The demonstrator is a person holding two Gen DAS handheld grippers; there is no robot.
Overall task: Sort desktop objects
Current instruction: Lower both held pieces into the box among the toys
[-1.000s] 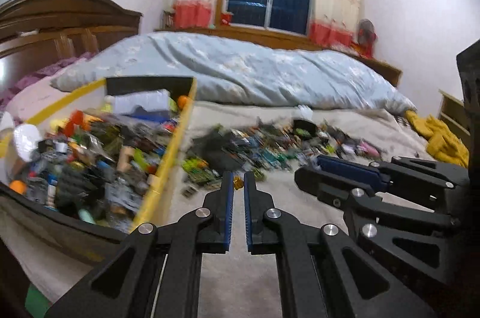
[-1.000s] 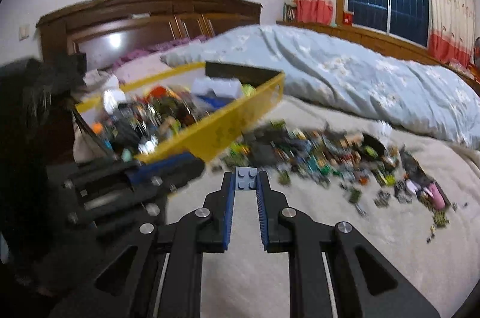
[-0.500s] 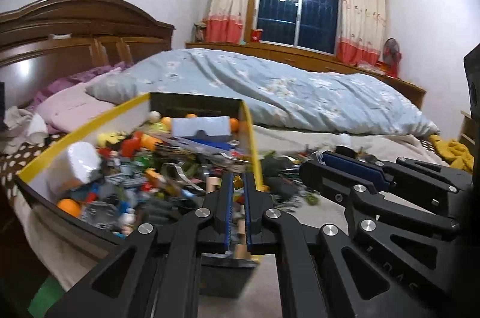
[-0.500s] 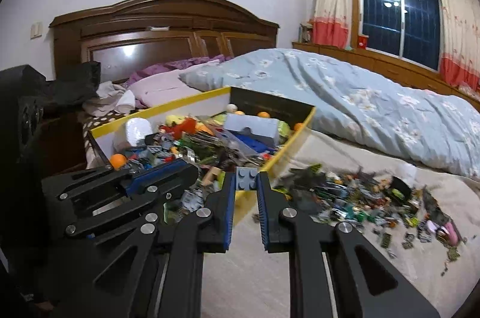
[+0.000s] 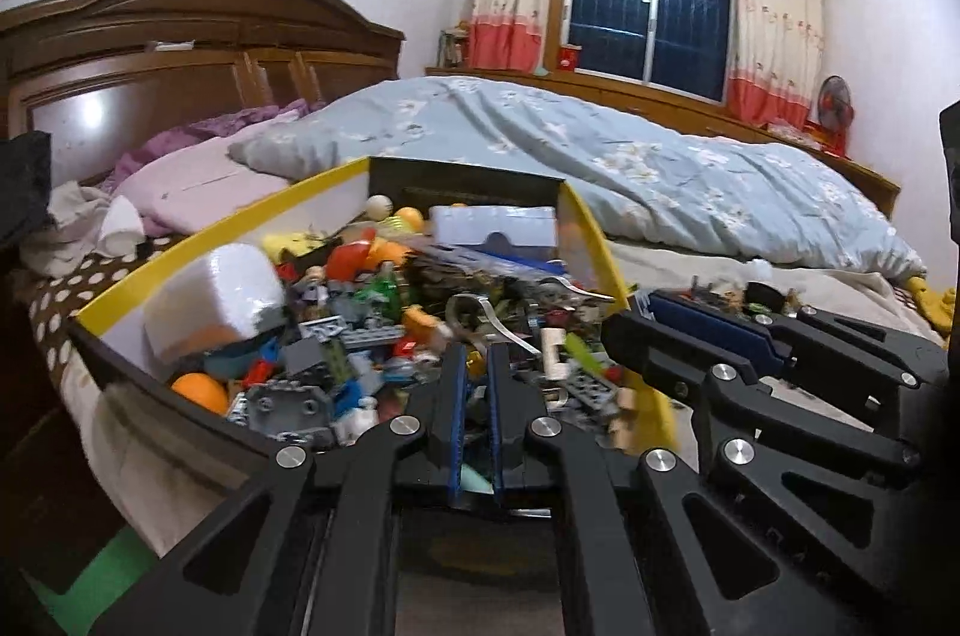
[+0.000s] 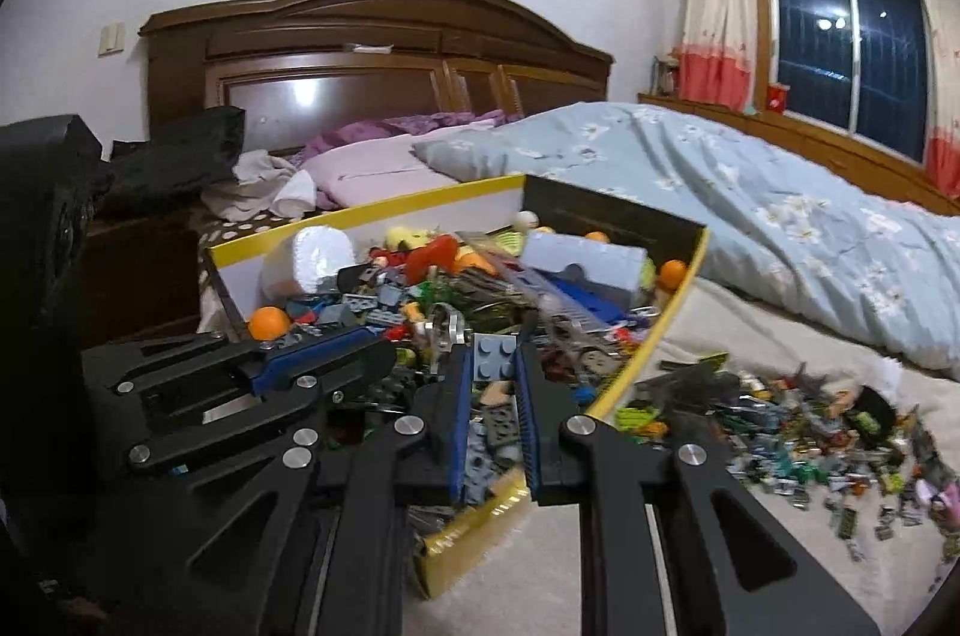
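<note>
You're carrying a grey brick (image 6: 495, 359) in the right gripper (image 6: 493, 366), its pads pinching the brick at the tips, studs facing the camera. You're hovering over the near end of the yellow box (image 6: 672, 315), so the drop looks like the step in hand: get fully past the near rim, then spread the pads over a flat patch of the pile of toy bits, not over the white roll (image 6: 306, 258), or it may bounce out. The left gripper (image 5: 474, 366) is sitting pressed almost together just to the left, over the same box; I can't make out anything held between its pads. The loose bricks (image 6: 798, 432) are lying on the bed to the right.
</note>
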